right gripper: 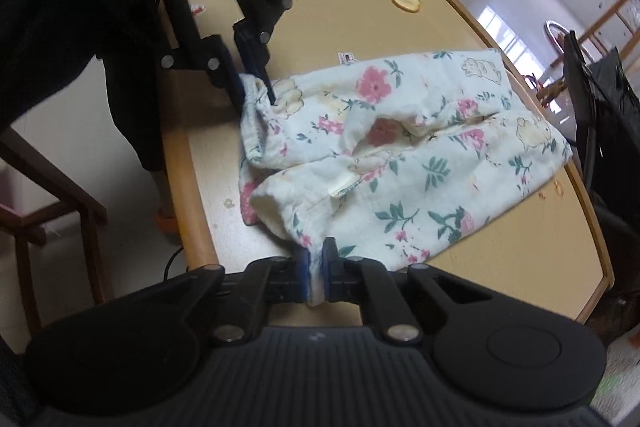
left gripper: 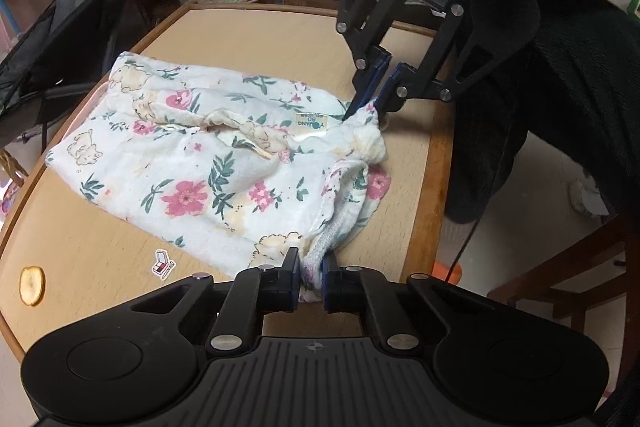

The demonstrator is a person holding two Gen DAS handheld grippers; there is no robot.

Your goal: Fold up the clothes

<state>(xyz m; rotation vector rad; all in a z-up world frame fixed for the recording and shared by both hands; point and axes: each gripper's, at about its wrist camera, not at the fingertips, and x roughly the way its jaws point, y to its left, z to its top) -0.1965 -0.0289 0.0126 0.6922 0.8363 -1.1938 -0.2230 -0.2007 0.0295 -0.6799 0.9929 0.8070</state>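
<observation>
in the left wrist view the left gripper [left gripper: 311,277] pinches the near waistband corner of the white floral cotton garment [left gripper: 208,163] lying on the tan wooden counter [left gripper: 100,251], and in the right wrist view the right gripper [right gripper: 315,277] clamps its other waistband corner.

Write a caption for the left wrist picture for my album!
Both grippers, left gripper and right gripper, pinch the flowery garment on the wooden table.
</observation>
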